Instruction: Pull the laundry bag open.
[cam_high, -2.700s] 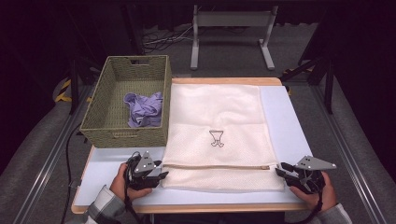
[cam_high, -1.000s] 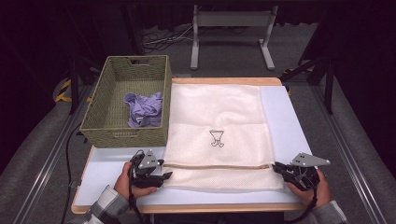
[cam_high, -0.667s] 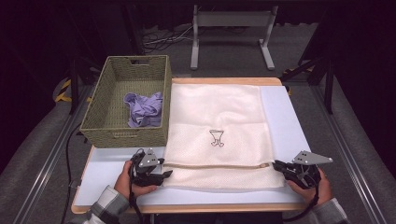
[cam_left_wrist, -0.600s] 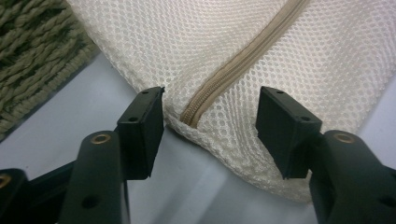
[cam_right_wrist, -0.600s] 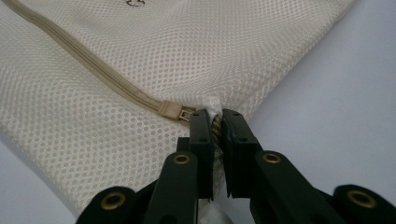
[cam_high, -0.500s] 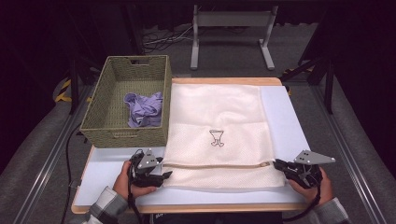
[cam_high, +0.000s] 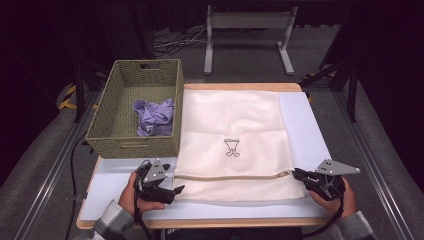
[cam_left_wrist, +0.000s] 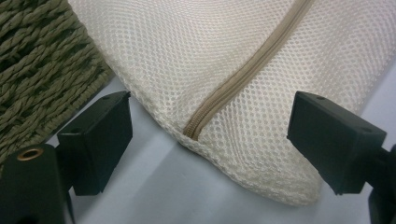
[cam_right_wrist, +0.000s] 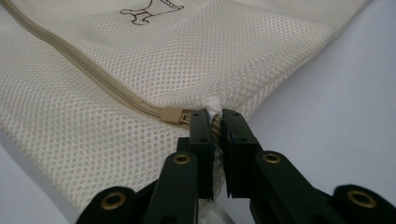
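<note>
While my right claw (cam_right_wrist: 215, 122) pinches zipper pull (cam_right_wrist: 175, 115), left claw (cam_left_wrist: 210, 140) wide, jaws just opened, bag (cam_high: 230, 125) corner between them unheld: bag may drag along surface's (cam_high: 300, 120) near edge, zipper staying shut.

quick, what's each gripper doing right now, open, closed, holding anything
Left gripper: open, jaws just widened, astride the mesh bag corner.
Right gripper: closed on the bag's zipper end.

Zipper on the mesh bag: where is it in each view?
High view: the zipper runs as a tan line across the mesh bag near its front edge, between the two grippers.
Left gripper view: its closed end sits centre, the line rising to upper right.
Right gripper view: it runs from upper left to the slider at the shut right gripper.
Shared landmark: the zipper's tan tape.
</note>
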